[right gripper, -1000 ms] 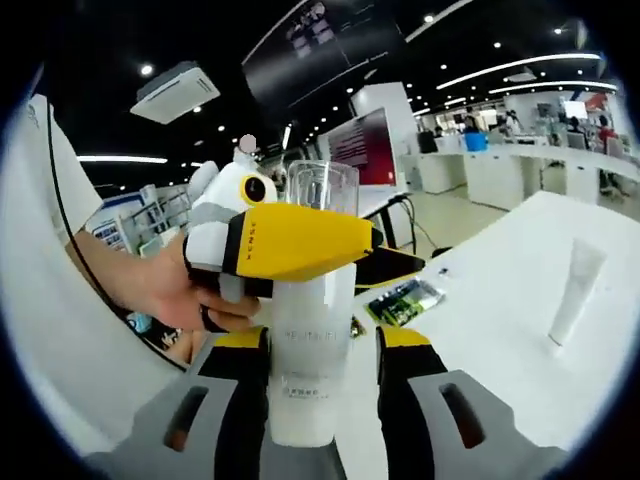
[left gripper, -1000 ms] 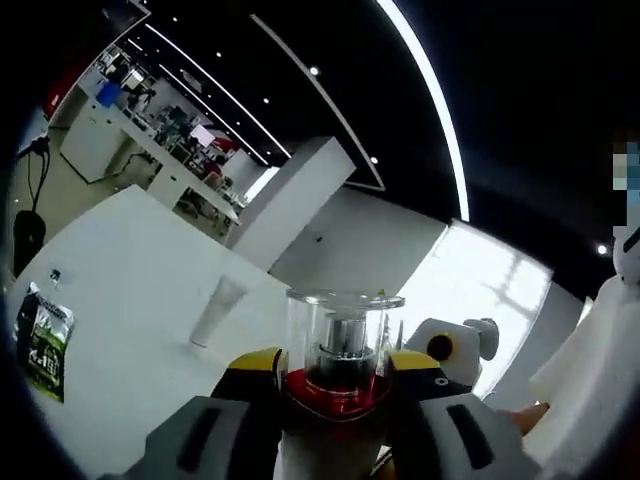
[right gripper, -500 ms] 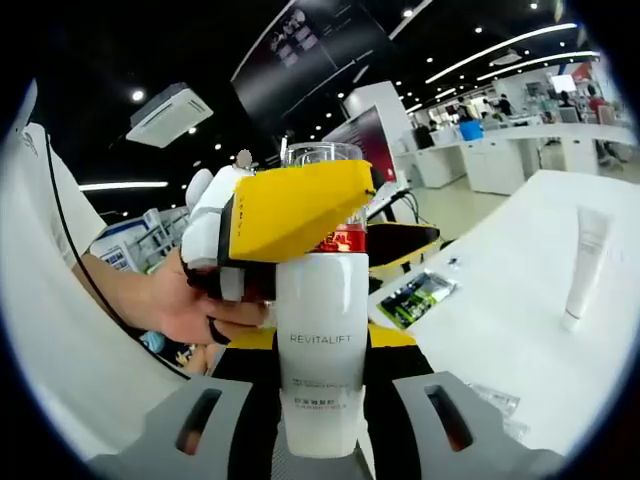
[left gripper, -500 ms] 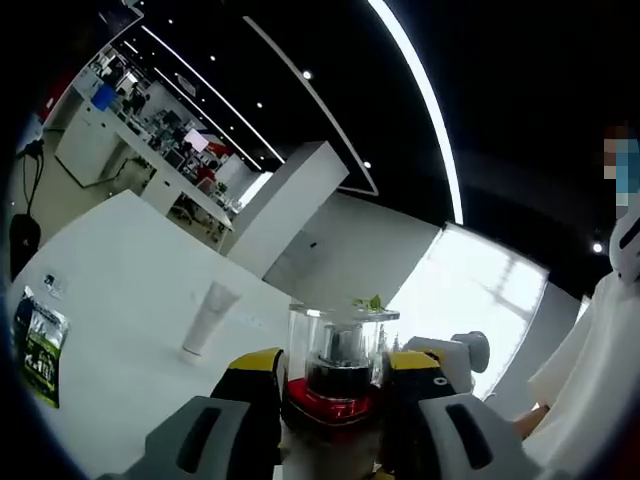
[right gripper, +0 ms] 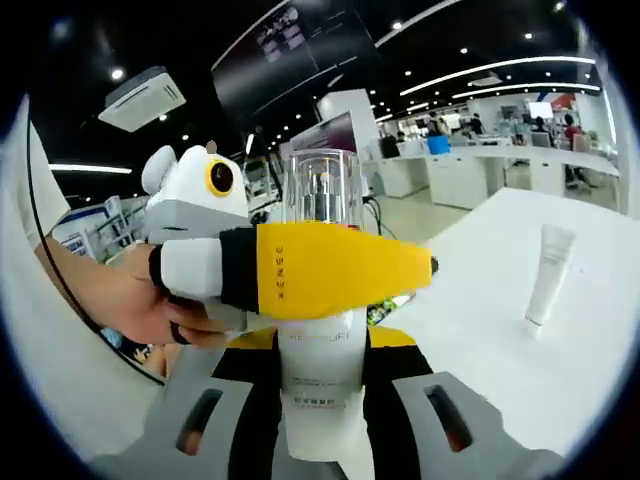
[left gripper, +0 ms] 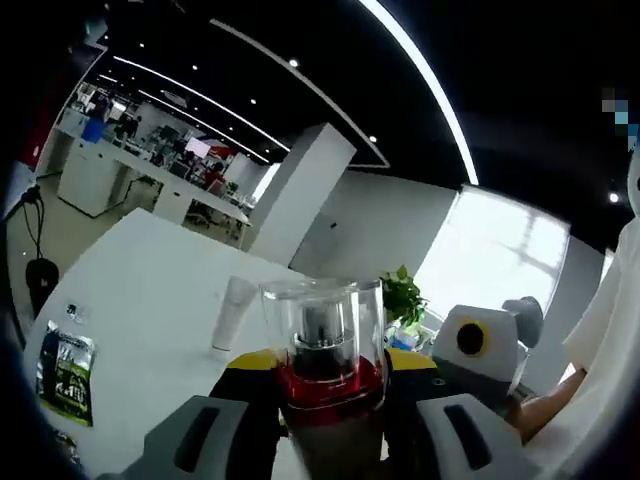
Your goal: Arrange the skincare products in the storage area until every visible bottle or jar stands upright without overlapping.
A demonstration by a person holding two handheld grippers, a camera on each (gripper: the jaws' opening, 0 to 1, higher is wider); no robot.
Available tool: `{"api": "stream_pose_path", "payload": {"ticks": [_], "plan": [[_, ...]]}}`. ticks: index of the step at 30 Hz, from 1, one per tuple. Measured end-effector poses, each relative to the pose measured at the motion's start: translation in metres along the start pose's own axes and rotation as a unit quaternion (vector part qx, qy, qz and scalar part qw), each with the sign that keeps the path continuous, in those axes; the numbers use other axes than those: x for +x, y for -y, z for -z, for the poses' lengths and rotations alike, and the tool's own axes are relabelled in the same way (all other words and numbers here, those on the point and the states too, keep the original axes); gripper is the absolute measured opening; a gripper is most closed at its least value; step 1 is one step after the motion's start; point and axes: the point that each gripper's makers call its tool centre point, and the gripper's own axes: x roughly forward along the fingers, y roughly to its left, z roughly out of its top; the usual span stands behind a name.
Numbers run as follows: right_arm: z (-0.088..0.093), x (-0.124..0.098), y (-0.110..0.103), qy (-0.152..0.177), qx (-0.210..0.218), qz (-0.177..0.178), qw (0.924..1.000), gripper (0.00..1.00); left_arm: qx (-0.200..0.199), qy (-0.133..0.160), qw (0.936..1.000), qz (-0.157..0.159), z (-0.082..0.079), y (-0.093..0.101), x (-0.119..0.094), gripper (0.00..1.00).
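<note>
Right gripper view has the white pump bottle (right gripper: 318, 380) standing between the right gripper's (right gripper: 318, 400) fingers (right gripper: 395, 345), which press against its lower body from both sides. The left gripper (right gripper: 300, 284) crosses in front of it, its yellow fingers (right gripper: 340, 282) set across the bottle's upper part, just below the clear cap (right gripper: 322, 186). In the left gripper view the same cap (left gripper: 322, 320) and the red collar rise between the left gripper's (left gripper: 330, 375) fingers (left gripper: 250, 362), closed in on the neck. So both grippers have hold of one bottle, held up off the white desk (right gripper: 560, 370).

This looks like the carrying or re-gripping step: the bottle is upright in the air, not yet placed. A white tube (right gripper: 547, 277) stands on its cap on the desk, well beyond the fingers and to their right; a green sachet (left gripper: 66, 372) lies to the left of the left fingers. The next move probably calls for one gripper to let go, then lowering the bottle level onto bare desk, apart from the tube.
</note>
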Motion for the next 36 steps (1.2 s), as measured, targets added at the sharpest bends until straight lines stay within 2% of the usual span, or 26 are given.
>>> {"api": "stream_pose_path", "payload": {"ticks": [2, 7, 16, 20, 23, 28, 31, 33, 36], "plan": [[0.000, -0.001, 0.002, -0.008, -0.037, 0.014, 0.9992, 0.27, -0.017, 0.005, 0.9998, -0.004, 0.000, 0.000, 0.002, 0.41], [-0.002, 0.000, 0.000, -0.011, -0.051, 0.021, 0.9984, 0.27, -0.043, -0.009, 0.9990, -0.007, 0.002, 0.000, -0.002, 0.39], [-0.005, 0.003, -0.002, -0.014, -0.063, 0.018, 0.9978, 0.28, -0.031, 0.006, 0.9994, -0.012, -0.005, -0.002, -0.007, 0.37], [-0.006, 0.005, -0.005, -0.008, -0.054, -0.003, 0.9985, 0.29, -0.037, 0.001, 0.9993, 0.005, -0.006, -0.003, -0.010, 0.37], [-0.009, 0.004, -0.010, 0.004, -0.047, -0.035, 0.9983, 0.29, -0.048, 0.007, 0.9986, 0.022, -0.008, -0.002, -0.014, 0.37], [-0.009, 0.002, -0.015, 0.000, -0.048, -0.073, 0.9962, 0.31, -0.037, 0.006, 0.9984, 0.041, -0.010, 0.002, -0.016, 0.37], [-0.011, -0.002, -0.019, 0.008, -0.037, -0.101, 0.9942, 0.32, -0.031, 0.000, 0.9972, 0.068, -0.009, 0.008, -0.018, 0.37], [-0.013, -0.006, -0.025, 0.013, -0.030, -0.127, 0.9914, 0.32, -0.027, -0.004, 0.9942, 0.104, -0.009, 0.019, -0.022, 0.37], [-0.013, -0.009, -0.032, 0.013, -0.021, -0.156, 0.9875, 0.34, -0.013, -0.011, 0.9908, 0.134, -0.008, 0.030, -0.024, 0.37]]}}
